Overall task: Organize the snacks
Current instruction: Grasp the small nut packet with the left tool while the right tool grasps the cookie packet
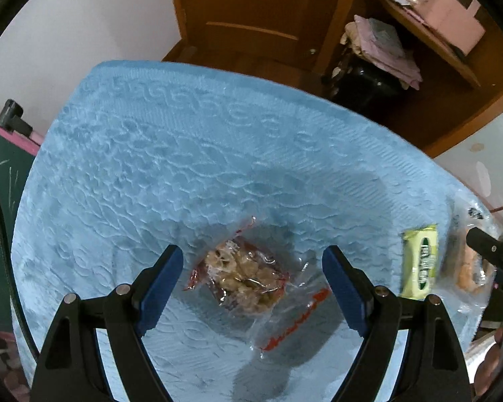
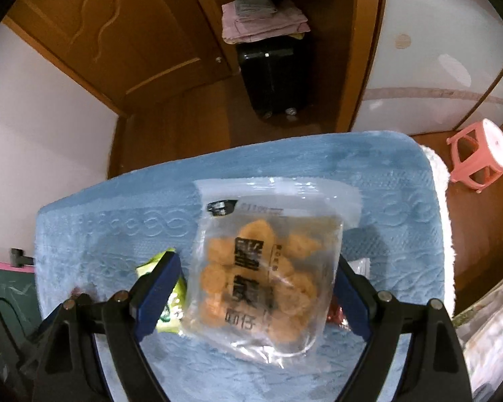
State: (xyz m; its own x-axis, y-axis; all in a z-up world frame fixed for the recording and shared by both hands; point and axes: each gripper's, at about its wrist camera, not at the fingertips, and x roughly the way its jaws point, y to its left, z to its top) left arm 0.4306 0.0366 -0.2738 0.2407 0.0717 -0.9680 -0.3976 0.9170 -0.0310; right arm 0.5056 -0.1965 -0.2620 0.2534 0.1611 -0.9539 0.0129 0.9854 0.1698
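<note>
On a blue towel (image 1: 171, 154) lies a clear bag of pale brown snack pieces with red print (image 1: 241, 278). My left gripper (image 1: 251, 274) hangs over it, open, its blue pads on either side without touching. A green wrapped bar (image 1: 419, 261) lies to the right. In the right wrist view, my right gripper (image 2: 256, 281) stands open over a clear bag of orange snacks with black lettering (image 2: 268, 274). The green bar (image 2: 171, 301) shows behind the left finger. A small red packet (image 2: 335, 315) peeks out by the right finger.
The towel (image 2: 402, 234) covers a small table with edges close on all sides. Behind it are a wooden door (image 2: 117, 33), a shelf with folded pink cloth (image 2: 261, 20), a black suitcase (image 2: 275, 77), and a pink stool (image 2: 483, 154). A green chalkboard (image 1: 0, 174) stands at the left.
</note>
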